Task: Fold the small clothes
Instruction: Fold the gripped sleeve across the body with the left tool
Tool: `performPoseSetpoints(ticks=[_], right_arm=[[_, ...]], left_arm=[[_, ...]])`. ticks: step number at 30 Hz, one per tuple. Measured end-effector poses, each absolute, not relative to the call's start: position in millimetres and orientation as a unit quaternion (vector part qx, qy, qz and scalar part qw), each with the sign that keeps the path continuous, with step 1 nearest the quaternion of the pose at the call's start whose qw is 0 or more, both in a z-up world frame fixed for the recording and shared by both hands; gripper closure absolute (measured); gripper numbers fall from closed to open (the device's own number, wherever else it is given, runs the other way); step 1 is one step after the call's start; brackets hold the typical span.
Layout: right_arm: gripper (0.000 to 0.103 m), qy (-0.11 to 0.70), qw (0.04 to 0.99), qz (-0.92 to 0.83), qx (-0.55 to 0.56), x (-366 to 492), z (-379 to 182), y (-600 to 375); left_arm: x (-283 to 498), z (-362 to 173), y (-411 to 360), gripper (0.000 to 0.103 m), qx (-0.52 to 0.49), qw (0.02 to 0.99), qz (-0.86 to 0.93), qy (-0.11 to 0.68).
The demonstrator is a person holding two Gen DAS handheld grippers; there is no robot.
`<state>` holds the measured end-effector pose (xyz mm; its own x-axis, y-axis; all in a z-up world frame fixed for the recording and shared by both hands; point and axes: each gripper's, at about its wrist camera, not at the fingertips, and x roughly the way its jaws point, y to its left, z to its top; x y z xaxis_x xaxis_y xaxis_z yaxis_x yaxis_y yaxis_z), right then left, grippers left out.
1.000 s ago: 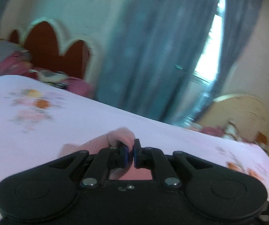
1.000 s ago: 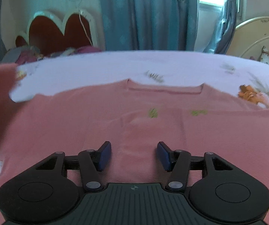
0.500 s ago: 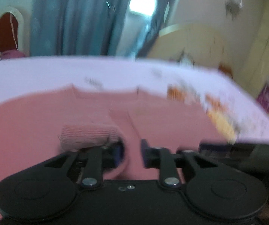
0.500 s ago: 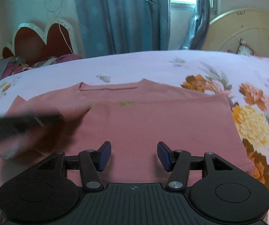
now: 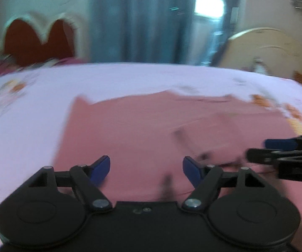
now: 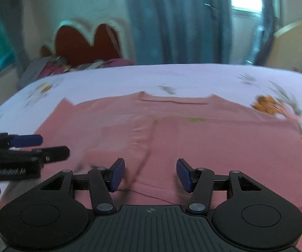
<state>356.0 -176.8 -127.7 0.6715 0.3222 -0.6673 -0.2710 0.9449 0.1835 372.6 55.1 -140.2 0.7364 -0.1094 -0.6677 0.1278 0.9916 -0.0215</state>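
Note:
A pink knit top (image 6: 214, 138) lies flat on the bed, neckline at the far side, with a sleeve folded in across its left half (image 6: 138, 134). It also shows in the left wrist view (image 5: 142, 130). My left gripper (image 5: 146, 171) is open and empty, low over the top's near left part. My right gripper (image 6: 150, 174) is open and empty over the near middle. Each gripper shows side-on at the edge of the other's view, the right one (image 5: 281, 149) and the left one (image 6: 27, 147). Both views are blurred.
The bed has a pale floral sheet (image 6: 193, 79). A red and white headboard (image 6: 90, 42) with piled bedding (image 6: 52, 67) stands at the far left. Blue curtains (image 6: 172, 21) and a window are behind. A cream board (image 5: 262, 46) stands at the far right.
My left gripper let go of the pink sleeve cuff, opened wide and drew back to the left. The sleeve now lies folded on the top. The right gripper stayed open.

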Motion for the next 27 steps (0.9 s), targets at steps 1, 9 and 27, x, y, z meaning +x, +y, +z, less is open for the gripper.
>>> performPoseSetpoints(ticks=[1,9,27], right_arm=[[0.049,0.372,0.912,0.169,0.022,356.7,-129.6,-168.8],[0.049,0.368,0.914,0.16,-0.058,365.5,-152.4,-133.9],[0.09,0.371,0.92,0.045,0.12,387.5,-142.4,-240.5]], left_arm=[[373.1,-142.6,62.0,0.03,0.013,0.931,-0.048,0.361],[357.8,-163.6,98.0,0.033,0.034,0.922,0.012,0.386],[379.5,-175.8,106.3,0.089,0.071,0.937,0.037,0.341]])
